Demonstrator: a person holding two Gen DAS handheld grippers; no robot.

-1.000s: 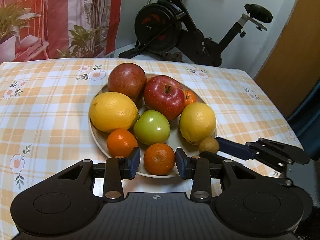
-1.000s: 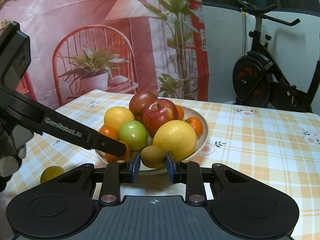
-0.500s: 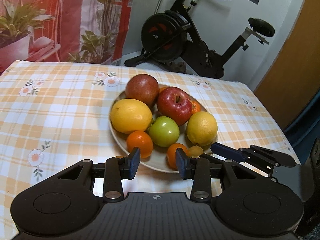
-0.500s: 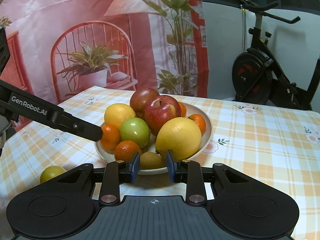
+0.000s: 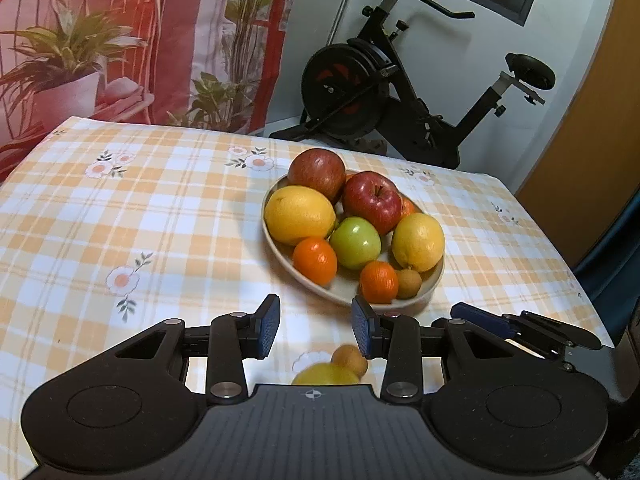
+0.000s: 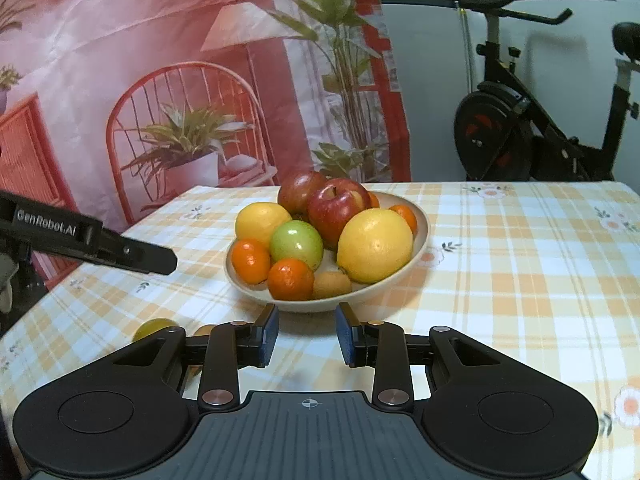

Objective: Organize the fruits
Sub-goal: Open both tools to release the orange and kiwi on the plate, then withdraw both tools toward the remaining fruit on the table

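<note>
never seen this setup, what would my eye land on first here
Most likely the plate heaped with fruit mid-table: two red apples, a green apple, two big yellow citrus, small oranges and a kiwi at its near edge. Next, the left gripper and right gripper, both empty, just short of the plate. Behind the table stands a black exercise bike.

Left wrist view: I look steeply down over the left claw point(image 5: 316, 326) at the desk point(image 5: 160, 216), near.
Right wrist view: I look lower, flatter, across the right claw point(image 6: 306, 334).
Shared: fruit bowl point(image 5: 434, 280) point(image 6: 422, 236), exercise bike point(image 5: 400, 92) point(image 6: 532, 128), red curtain point(image 5: 160, 20) point(image 6: 160, 40).
</note>
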